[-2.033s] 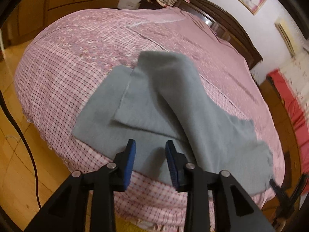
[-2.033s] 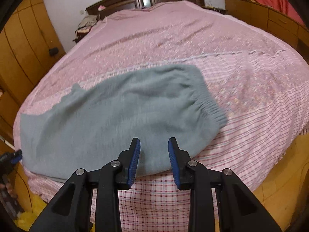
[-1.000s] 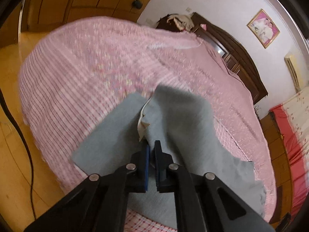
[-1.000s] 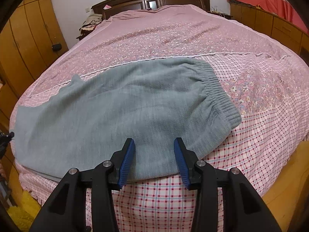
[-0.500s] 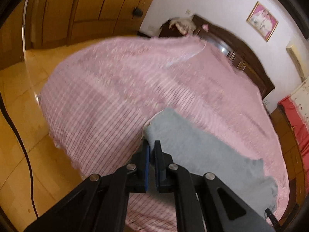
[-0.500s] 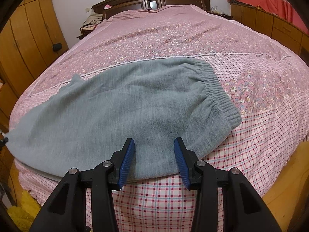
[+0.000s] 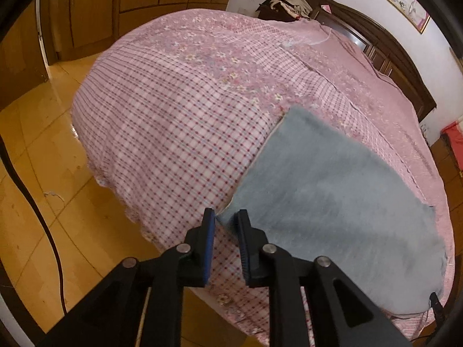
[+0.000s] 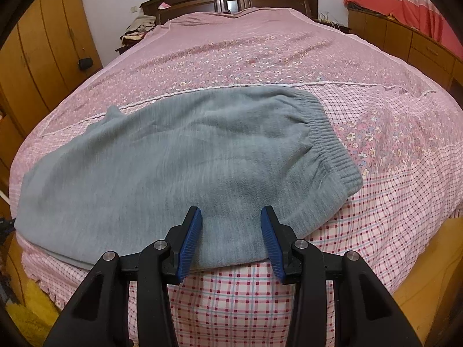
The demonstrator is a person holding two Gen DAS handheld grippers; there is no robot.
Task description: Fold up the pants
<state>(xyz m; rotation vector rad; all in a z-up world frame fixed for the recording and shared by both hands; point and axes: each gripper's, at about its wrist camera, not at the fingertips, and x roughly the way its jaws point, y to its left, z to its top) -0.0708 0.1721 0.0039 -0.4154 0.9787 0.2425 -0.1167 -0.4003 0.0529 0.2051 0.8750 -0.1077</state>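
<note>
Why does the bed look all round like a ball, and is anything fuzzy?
Left wrist view: the fisheye lens bulges the pink checked bedspread, and the grey fleece pants look smeared. Right wrist view: same bulge, pants sharper, corners dark.

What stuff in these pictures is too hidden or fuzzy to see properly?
- Pants: in the right wrist view the leg ends run off the left edge; how many layers lie stacked is hidden.
- Left tongs: opening, with the pants corner between them; touching or not, unclear.
- Wall picture: left wrist view, too small.
- Clothes pile beside the headboard: too small.
</note>
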